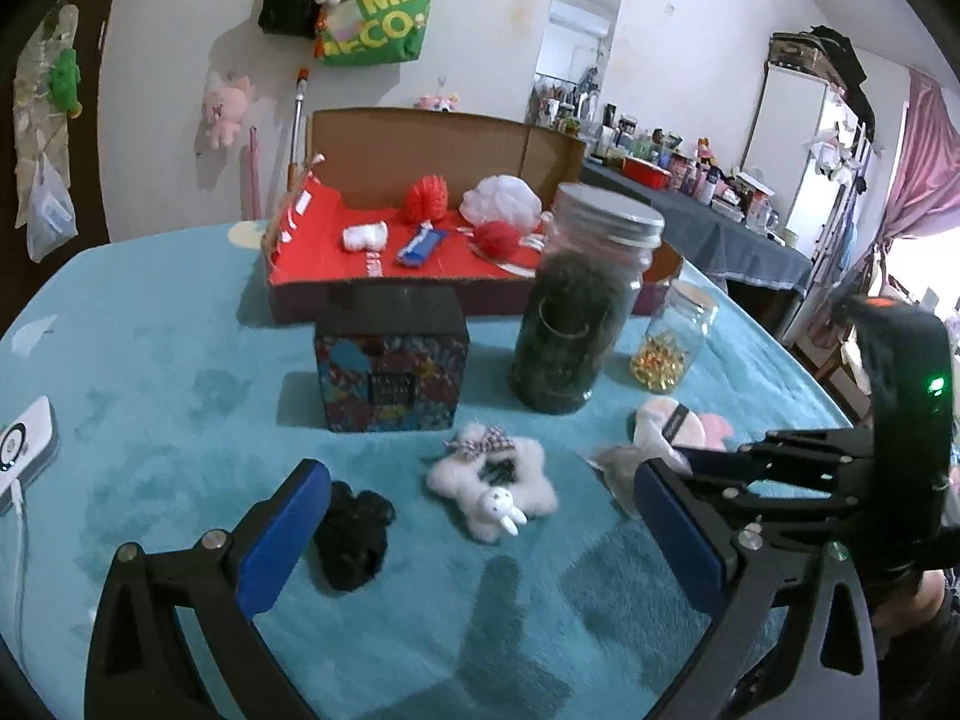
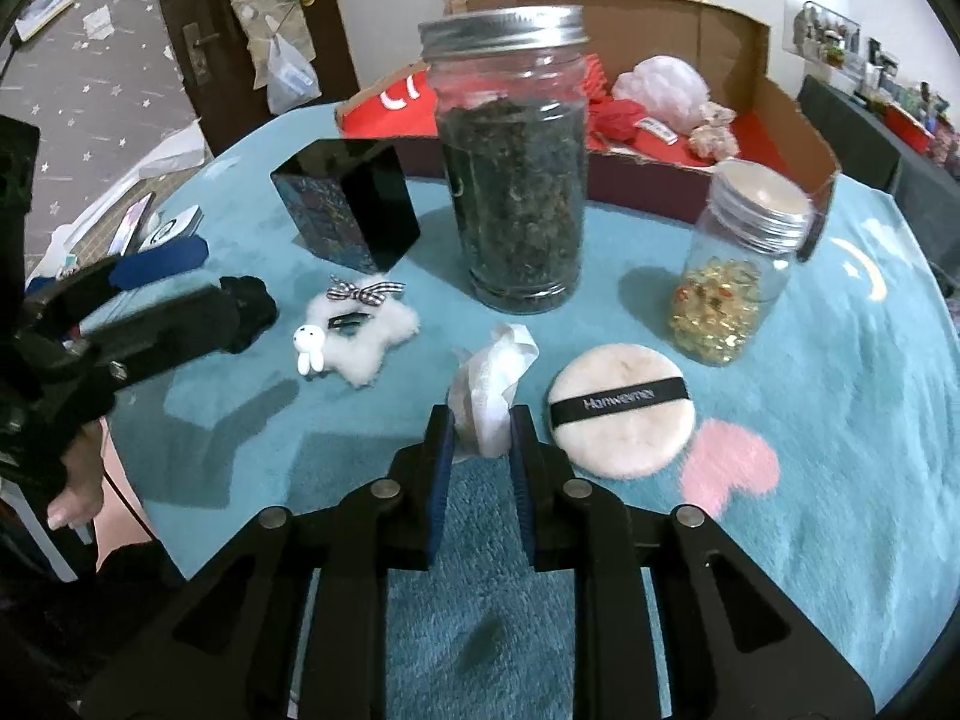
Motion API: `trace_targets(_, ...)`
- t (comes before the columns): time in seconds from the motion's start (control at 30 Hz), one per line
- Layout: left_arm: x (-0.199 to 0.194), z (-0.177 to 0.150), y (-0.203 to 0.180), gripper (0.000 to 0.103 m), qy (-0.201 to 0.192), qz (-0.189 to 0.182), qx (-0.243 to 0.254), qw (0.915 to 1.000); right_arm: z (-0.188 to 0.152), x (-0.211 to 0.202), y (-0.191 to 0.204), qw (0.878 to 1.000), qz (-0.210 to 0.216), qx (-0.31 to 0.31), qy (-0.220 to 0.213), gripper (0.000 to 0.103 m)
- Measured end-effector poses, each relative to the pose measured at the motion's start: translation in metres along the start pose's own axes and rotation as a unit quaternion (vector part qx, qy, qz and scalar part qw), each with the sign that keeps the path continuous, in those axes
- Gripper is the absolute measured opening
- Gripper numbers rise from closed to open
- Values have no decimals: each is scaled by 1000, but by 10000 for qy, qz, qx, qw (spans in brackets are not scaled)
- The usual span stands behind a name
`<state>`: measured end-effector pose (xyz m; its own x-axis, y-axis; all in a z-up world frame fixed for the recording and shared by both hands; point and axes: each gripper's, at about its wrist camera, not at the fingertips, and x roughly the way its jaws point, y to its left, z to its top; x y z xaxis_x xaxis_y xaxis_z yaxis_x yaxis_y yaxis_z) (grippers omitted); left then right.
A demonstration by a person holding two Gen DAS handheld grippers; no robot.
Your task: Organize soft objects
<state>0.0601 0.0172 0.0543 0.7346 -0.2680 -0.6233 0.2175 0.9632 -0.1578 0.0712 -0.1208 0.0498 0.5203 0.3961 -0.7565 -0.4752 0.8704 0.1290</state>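
The right tongs [image 2: 480, 438] pinch a crumpled white cloth [image 2: 495, 378]. A round puff [image 2: 621, 414] lies just to their right. The left tongs [image 1: 480, 516] are wide apart around a fluffy white bunny clip [image 1: 492, 489], not touching it, with a black scrunchie [image 1: 351, 534] touching the left finger.

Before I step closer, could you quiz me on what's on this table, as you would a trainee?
1. True or false: the left gripper is holding the black scrunchie.
2. What shows between the pads of the right gripper? A) powder puff B) crumpled white wad C) bunny plush
3. How many metal-lidded jars stand on the teal cloth?

Key:
1. False: its jaws stand wide open and empty, with the scrunchie lying beside one pad.
2. B.
3. Two: the tall jar of dark leaves and the small jar of gold bits.
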Motion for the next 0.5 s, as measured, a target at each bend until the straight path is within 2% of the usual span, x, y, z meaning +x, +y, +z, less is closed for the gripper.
trace_targets(0.2,4,-9,-9,103,-17,-46,50,10000,-10,-16,-3,9991,-249,136,-326,22)
trace_targets(0.23,4,-11,-10,103,-55,-18,60,10000,-12,-18,-3,9986,-326,155,-379,29)
trace_targets(0.27,4,-12,-11,103,-95,20,74,9999,-14,-20,-4,9980,-416,174,-453,51)
trace_targets(0.33,2,-15,-14,103,-204,112,106,9997,-18,-27,-3,9957,-535,198,-725,83)
trace_targets(0.5,-2,-24,-19,103,-434,246,133,9987,-31,-39,-3,9883,-994,259,-1127,83)
